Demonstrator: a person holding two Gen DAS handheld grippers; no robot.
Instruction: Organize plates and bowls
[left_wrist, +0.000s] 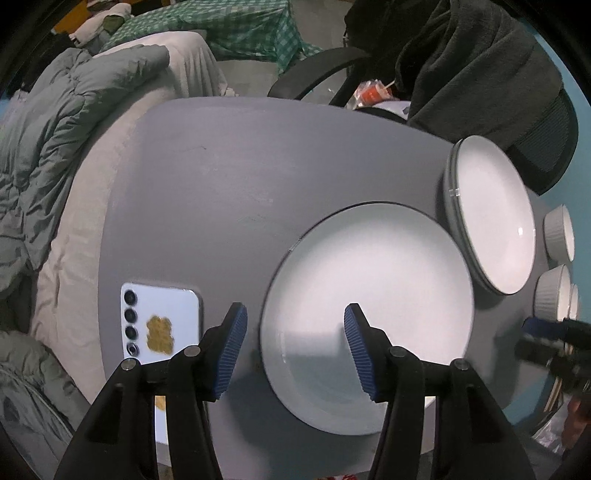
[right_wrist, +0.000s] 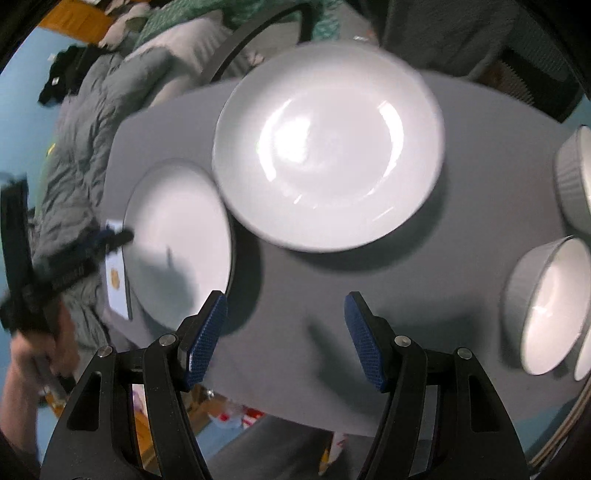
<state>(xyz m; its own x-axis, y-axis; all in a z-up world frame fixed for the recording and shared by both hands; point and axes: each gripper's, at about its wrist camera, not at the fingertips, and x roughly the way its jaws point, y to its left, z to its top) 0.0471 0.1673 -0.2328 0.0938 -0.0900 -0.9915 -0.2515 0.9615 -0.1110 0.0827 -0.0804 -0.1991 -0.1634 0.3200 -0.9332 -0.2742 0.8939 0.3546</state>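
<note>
Two white plates lie on a grey table (left_wrist: 221, 177). In the left wrist view the near plate (left_wrist: 369, 291) sits just ahead of my open left gripper (left_wrist: 295, 350), whose right finger is over its rim. A second plate (left_wrist: 491, 214) lies beyond it at the right. Two white ribbed bowls (left_wrist: 559, 236) (left_wrist: 552, 295) stand at the far right. In the right wrist view my right gripper (right_wrist: 284, 336) is open and empty above bare table (right_wrist: 295, 295), with the large plate (right_wrist: 328, 151) ahead, the other plate (right_wrist: 177, 240) at the left, and bowls (right_wrist: 546, 302) (right_wrist: 576, 177) at the right.
A white phone (left_wrist: 159, 321) lies on the table left of the left gripper. A dark chair with a draped garment (left_wrist: 480, 66) stands behind the table. A bed with a grey quilt (left_wrist: 55, 147) runs along the left side.
</note>
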